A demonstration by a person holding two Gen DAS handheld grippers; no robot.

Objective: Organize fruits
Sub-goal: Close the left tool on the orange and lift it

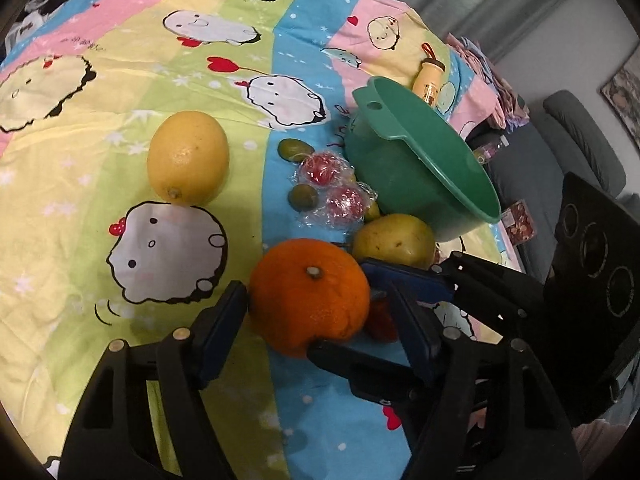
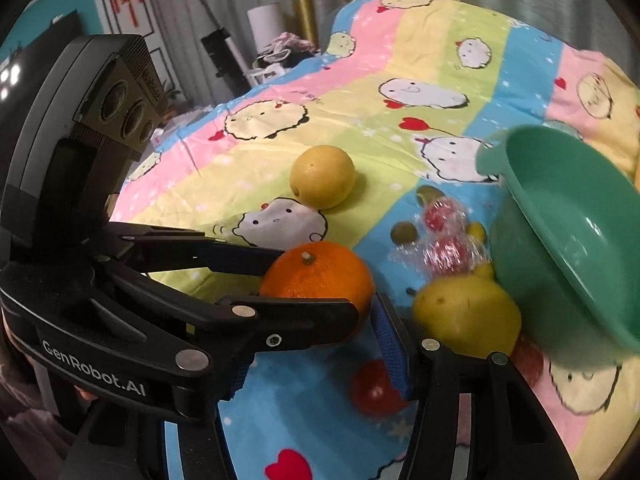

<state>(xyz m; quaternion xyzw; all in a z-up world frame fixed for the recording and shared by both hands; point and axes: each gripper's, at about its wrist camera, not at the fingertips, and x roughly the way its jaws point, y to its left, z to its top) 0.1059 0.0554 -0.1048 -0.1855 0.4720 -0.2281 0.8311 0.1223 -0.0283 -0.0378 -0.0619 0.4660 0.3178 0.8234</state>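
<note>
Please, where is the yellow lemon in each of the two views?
Left wrist view: the lemon lies upper left of centre, on the cartoon sheet.
Right wrist view: the lemon lies near the centre, slightly above.
Shared landmark: the orange, nearer the camera than the lemon in both views.

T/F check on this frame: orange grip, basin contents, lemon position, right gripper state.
1. The left gripper has its fingers around the orange. True.
2. The green basin already holds fruit. False: its visible inside is bare.
3. The lemon lies alone on the sheet, away from the basin. True.
4. The right gripper is clamped on the pear. False: it is open, the pear beside it.
</note>
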